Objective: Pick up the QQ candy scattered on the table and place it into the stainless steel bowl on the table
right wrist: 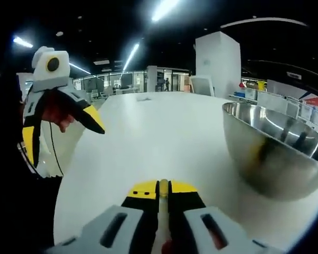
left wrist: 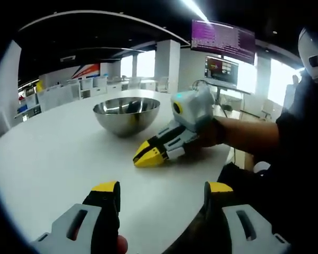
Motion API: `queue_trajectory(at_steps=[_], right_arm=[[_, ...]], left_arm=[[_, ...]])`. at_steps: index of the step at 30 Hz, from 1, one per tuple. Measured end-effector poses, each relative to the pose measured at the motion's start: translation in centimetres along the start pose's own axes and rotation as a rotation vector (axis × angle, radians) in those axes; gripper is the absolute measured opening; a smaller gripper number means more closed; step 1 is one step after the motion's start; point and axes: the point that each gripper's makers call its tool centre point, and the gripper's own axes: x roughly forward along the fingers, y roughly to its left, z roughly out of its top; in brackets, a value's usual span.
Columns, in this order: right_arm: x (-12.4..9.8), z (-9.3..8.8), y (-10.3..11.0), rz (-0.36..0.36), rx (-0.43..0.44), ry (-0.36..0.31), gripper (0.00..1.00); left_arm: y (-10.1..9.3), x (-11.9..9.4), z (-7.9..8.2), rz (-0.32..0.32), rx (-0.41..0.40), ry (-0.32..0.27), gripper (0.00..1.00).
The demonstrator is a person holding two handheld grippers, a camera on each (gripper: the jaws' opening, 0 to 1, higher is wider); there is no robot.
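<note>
The stainless steel bowl (left wrist: 126,114) (right wrist: 275,153) stands on the white round table (left wrist: 53,153) (right wrist: 148,127); what is inside it cannot be made out. My right gripper (left wrist: 147,156) (right wrist: 162,186) is shut, its yellow tips low on the table just right of the bowl. A thin pale-yellow sliver shows between its jaws, and I cannot tell what it is. My left gripper (left wrist: 162,189) (right wrist: 61,132) is open and holds nothing, off the table's near edge. No loose candy is visible on the tabletop.
A person's dark sleeve (left wrist: 302,132) reaches in from the right behind the right gripper. The table edge (left wrist: 222,159) runs close to that arm. Wall screens (left wrist: 222,39) and office desks lie far behind.
</note>
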Motion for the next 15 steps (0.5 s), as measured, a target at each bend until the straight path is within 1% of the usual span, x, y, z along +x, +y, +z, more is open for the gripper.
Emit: queue_trajectory(at_steps=[3,6,9,11,15], right_arm=[[-1.2,0.9,0.1,0.003,0.001,-0.02,0.07],[-2.9,2.0,0.4,-0.002,0.0,-0.04,0.07],[-5.6,3.4,0.4,-0.017,0.0,-0.076,0.07],[-7.4,4.1,0.4,-0.028,0.015,-0.101,0.07],[-11.2,4.8,0.1,-0.066,0.03,-0.133,0.07]], left_arm=[[-0.2,0.3,0.4,-0.004,0.005,-0.006,0.65],[-0.5,0.6,0.6,-0.013,0.008,-0.012,0.65],[-0.7,0.8,0.7,-0.019,0.01,-0.013,0.65],[-0.8,0.8,0.7,-0.021,0.012,-0.012,0.65],[-0.8,0.7,0.9,-0.019,0.016,-0.012,0.65]])
